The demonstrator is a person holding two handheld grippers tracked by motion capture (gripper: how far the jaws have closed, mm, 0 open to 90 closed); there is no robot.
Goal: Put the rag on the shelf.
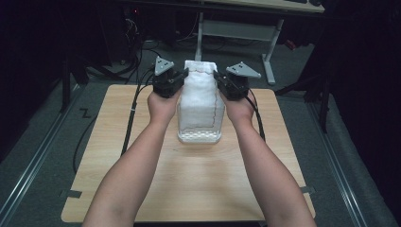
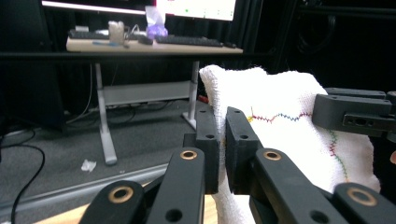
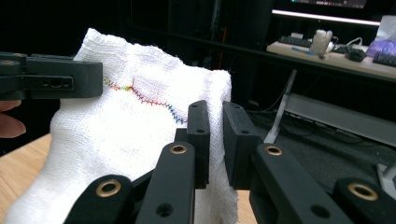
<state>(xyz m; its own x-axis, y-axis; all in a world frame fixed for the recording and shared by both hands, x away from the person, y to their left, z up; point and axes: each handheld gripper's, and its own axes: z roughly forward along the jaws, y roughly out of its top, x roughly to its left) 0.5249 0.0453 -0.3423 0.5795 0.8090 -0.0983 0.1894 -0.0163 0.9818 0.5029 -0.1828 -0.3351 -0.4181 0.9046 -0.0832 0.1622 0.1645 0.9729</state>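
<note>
A white gauze cloth (image 1: 201, 104) with a rainbow-stitched line hangs stretched between my two grippers, its lower end resting on the wooden table (image 1: 198, 184). My left gripper (image 1: 185, 75) is shut on the cloth's upper left corner, and my right gripper (image 1: 217, 78) is shut on the upper right corner. In the left gripper view the cloth (image 2: 289, 98) runs from the nearly closed jaws of the left gripper (image 2: 223, 121) to the right gripper (image 2: 352, 114). In the right gripper view the cloth (image 3: 116, 135) spreads left from the right gripper (image 3: 215, 112) toward the left gripper (image 3: 51, 81).
Beyond the table's far edge stands a desk on metal legs (image 1: 269, 61), with keyboards and small items on its top (image 2: 154, 44). Cables (image 1: 130, 123) trail from the grippers over the table's left side to the floor. Dark floor surrounds the table.
</note>
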